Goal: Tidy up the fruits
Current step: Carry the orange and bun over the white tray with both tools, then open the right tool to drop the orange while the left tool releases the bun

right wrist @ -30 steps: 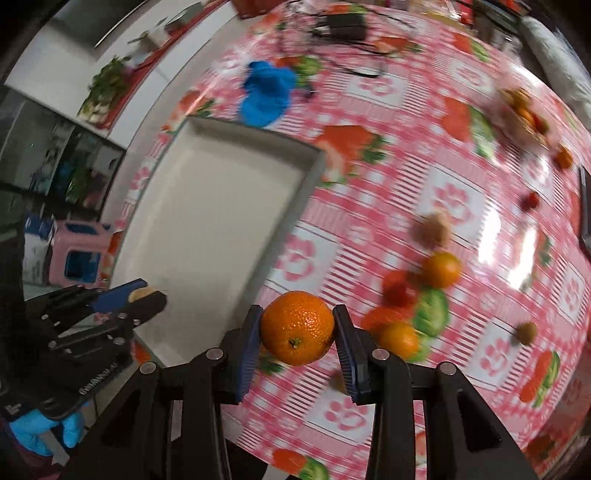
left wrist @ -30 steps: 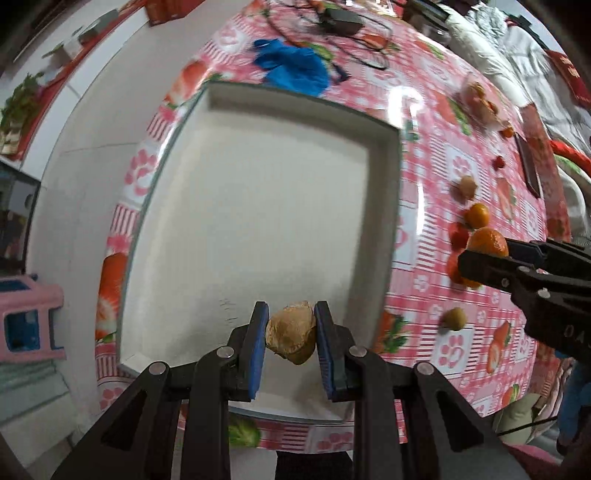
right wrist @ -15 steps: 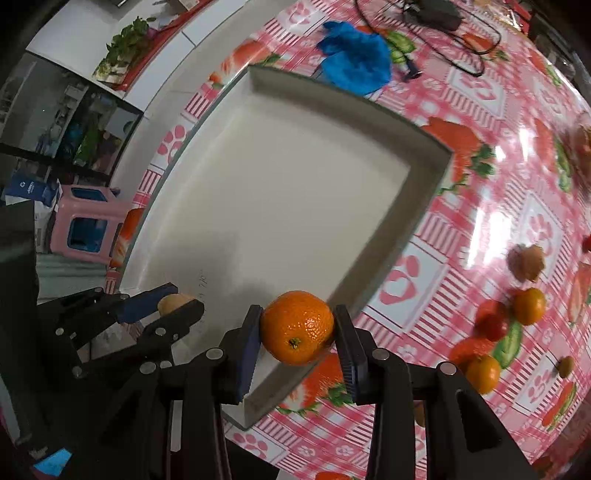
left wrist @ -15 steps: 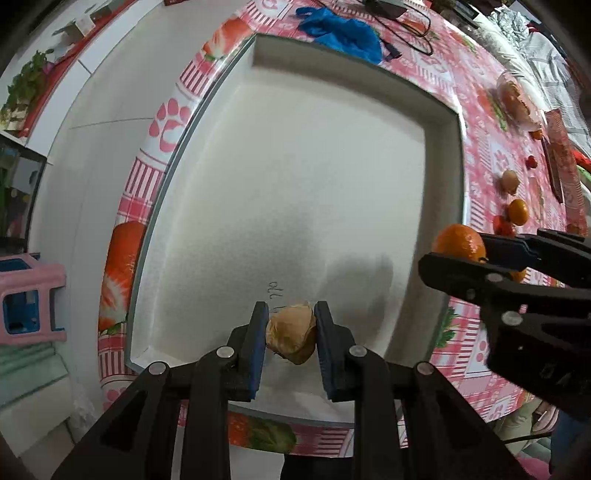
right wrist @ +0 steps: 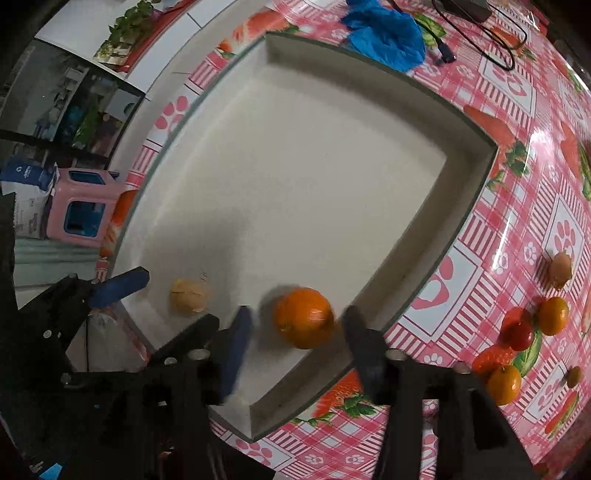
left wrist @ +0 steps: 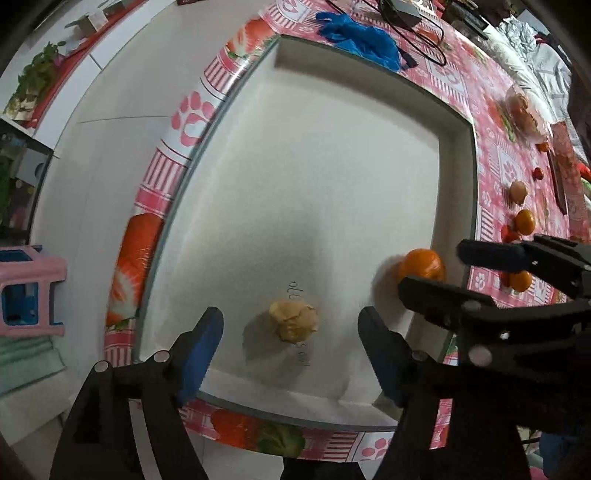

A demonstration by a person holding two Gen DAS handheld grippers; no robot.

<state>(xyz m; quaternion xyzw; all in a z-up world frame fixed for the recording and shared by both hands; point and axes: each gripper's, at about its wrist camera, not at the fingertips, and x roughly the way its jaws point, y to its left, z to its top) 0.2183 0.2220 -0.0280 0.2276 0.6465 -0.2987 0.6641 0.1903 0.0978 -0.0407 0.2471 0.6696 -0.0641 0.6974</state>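
Observation:
A wide white tray [left wrist: 332,155] [right wrist: 295,155] lies on the pink patterned tablecloth. A tan wrinkled fruit [left wrist: 293,320] [right wrist: 187,296] rests on the tray floor near its front edge. My left gripper [left wrist: 290,350] is above it with jaws opening, pads clear of the fruit. An orange [right wrist: 303,323] [left wrist: 422,265] sits in the tray by its right wall. My right gripper [right wrist: 297,339] straddles it, jaws opening and blurred, pads apart from the orange. The right gripper [left wrist: 430,267] shows at the right of the left wrist view.
Loose fruits lie on the cloth right of the tray: small oranges [right wrist: 553,315] [right wrist: 503,384], red ones [right wrist: 517,334], a tan one [right wrist: 560,269]. A blue crumpled glove [right wrist: 388,33] and black cables [right wrist: 495,33] sit beyond the tray. A pink stool [left wrist: 26,291] stands on the floor.
Both grippers have gone from shut to open. The tan fruit and the orange, held before, now lie on the tray floor. Both grippers came lower and closer over the tray.

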